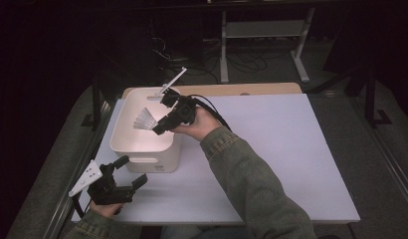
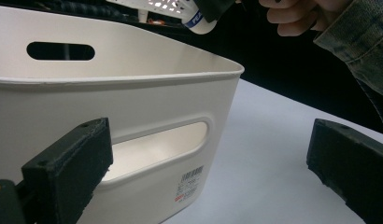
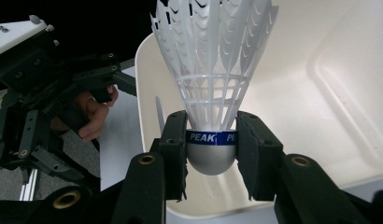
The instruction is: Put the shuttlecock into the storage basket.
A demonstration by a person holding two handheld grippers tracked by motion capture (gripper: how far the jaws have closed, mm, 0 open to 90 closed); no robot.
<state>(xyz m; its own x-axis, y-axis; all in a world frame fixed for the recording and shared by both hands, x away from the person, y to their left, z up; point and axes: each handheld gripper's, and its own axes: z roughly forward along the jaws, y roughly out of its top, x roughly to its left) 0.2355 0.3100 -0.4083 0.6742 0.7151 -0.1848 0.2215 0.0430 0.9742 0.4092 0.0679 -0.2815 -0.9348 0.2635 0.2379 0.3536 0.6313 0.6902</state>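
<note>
Item: white plastic shuttlecock with a silver-grey rounded cap and blue band (image 3: pixel 212 93). Your right hand-held gripper (image 1: pixel 159 127) is clamped on its cap, both pads pressing the band. Location: above the open cream plastic bin with slotted handles (image 1: pixel 123 142). Long axis runs from the cap toward 9 o'clock in the high view, skirt leading out over the bin's hollow, which lies below it. Your left hand-held gripper (image 1: pixel 130 172) sits on the white counter (image 1: pixel 271 164) at the bin's 6 o'clock, jaws spread, holding nothing.
</note>
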